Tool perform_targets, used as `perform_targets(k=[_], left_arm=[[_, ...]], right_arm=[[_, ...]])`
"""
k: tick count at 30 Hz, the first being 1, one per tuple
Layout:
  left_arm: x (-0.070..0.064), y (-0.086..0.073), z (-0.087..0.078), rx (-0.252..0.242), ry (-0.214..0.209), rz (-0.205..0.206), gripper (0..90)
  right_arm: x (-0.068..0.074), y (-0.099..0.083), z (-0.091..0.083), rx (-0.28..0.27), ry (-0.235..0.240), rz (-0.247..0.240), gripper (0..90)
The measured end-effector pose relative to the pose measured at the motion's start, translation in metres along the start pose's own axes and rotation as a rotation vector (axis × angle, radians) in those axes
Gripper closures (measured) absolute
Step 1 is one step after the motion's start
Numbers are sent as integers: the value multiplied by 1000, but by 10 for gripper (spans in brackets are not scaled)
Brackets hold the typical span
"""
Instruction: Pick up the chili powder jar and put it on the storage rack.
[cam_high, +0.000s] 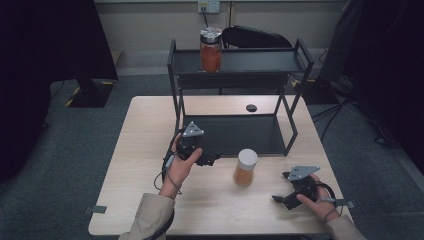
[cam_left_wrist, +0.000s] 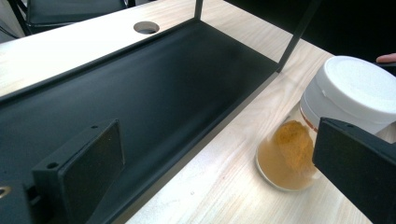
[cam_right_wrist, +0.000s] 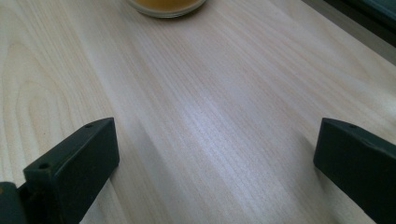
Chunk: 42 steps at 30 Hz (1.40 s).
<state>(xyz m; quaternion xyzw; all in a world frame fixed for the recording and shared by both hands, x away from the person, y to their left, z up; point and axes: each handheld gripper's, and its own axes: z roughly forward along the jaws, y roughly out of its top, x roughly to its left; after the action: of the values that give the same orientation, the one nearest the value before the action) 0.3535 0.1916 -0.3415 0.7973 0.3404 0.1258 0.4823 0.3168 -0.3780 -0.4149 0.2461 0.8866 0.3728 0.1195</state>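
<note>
A jar of orange powder with a white lid (cam_high: 245, 167) stands on the wooden table (cam_high: 150, 130), just in front of the black rack's lower shelf (cam_high: 235, 134). My left gripper (cam_high: 211, 159) is open a little to the left of this jar, with nothing between its jaws. In the left gripper view the jar (cam_left_wrist: 292, 151) stands beside the right jaw, its white lid (cam_left_wrist: 357, 91) above. My right gripper (cam_high: 281, 188) is open near the front right of the table. In the right gripper view its jaws (cam_right_wrist: 215, 163) frame bare wood, with the jar's base (cam_right_wrist: 166, 4) farther off.
A black two-tier rack (cam_high: 176, 80) stands at the back half of the table. On its top shelf is a glass jar of red contents with a metal lid (cam_high: 210, 50). A round cable hole (cam_high: 251, 108) lies behind the lower shelf. A dark chair (cam_high: 255, 37) is beyond.
</note>
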Motion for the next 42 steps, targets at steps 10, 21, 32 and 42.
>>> perform_targets(k=[10, 21, 32, 42], left_arm=[[-1, -15, -2, 16, 12, -11, 14], [0, -31, -1, 24, 5, -28, 14], [0, -48, 4, 43, 6, -44, 14], [-1, -66, 7, 68, 12, -64, 15]], right_arm=[[0, 0, 0, 0, 0, 0, 0], [0, 0, 0, 0, 0, 0, 0], [0, 0, 0, 0, 0, 0, 0], [0, 0, 0, 0, 0, 0, 0]])
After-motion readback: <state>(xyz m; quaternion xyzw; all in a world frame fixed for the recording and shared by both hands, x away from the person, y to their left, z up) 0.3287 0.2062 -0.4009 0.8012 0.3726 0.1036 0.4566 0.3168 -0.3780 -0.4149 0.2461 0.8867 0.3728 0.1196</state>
